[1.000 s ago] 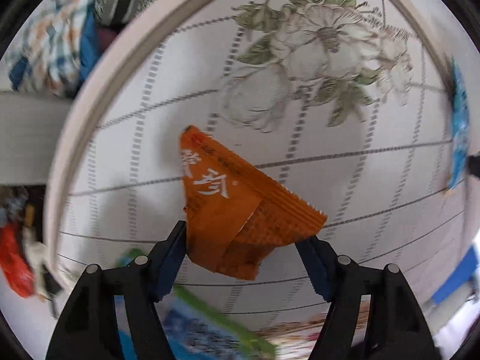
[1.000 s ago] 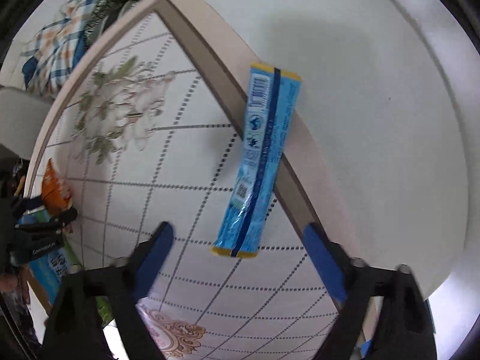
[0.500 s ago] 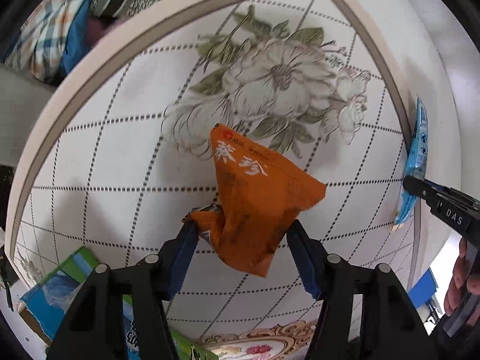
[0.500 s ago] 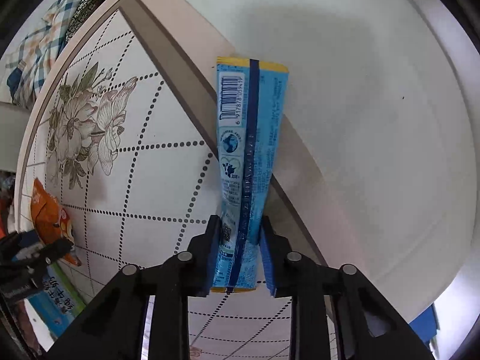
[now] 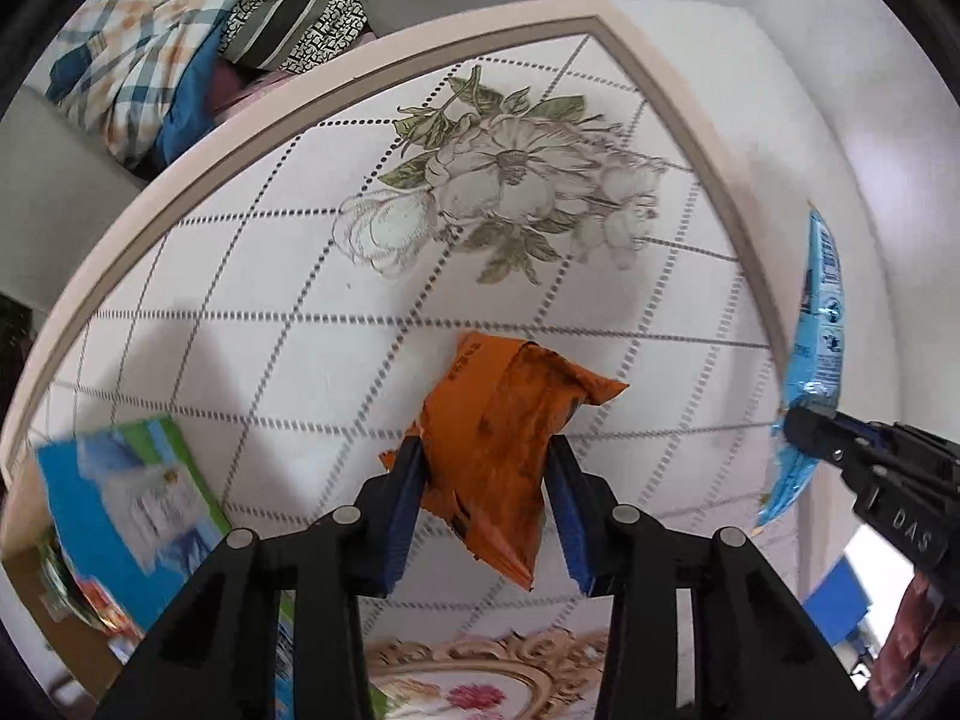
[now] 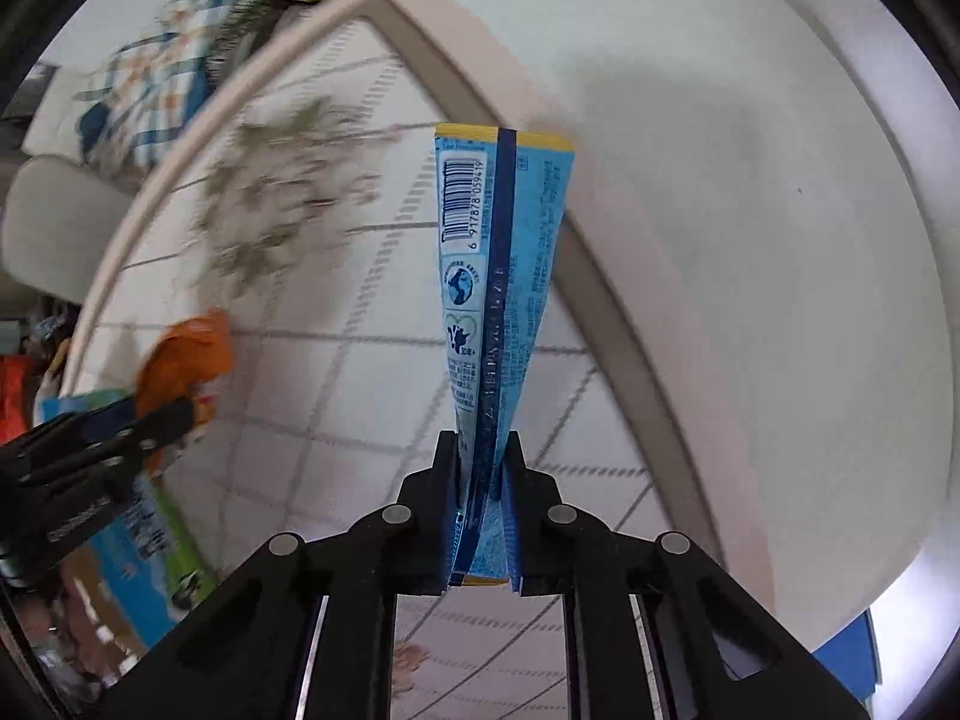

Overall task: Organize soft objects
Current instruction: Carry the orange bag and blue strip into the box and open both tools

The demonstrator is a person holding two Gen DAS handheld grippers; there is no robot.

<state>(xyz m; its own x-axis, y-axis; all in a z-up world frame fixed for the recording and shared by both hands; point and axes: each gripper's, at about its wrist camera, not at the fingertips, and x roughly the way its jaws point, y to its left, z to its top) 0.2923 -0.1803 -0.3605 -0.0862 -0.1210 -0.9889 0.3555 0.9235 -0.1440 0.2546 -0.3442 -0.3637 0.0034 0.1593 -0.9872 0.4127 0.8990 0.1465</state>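
The table (image 5: 288, 324) fills most of what I can see, its flower-printed, dotted-grid cloth running to a pale border, with a heap of checked fabric (image 5: 138, 72) piled beyond its far edge. Near the left corner lies a blue and green box (image 5: 132, 498), flat on the cloth. Above the cloth, the left gripper (image 5: 483, 480) has its fingers pressed into the sides of a crumpled orange snack packet (image 5: 504, 420), lifted clear, likely to carry it to wherever these packets are being gathered. Off to the right, the right gripper (image 6: 483, 468) has its fingers clamped tight on the lower end of a long blue wrapper (image 6: 501, 276), which stands stiffly upward from that pinch, barcode showing, over the table's border.
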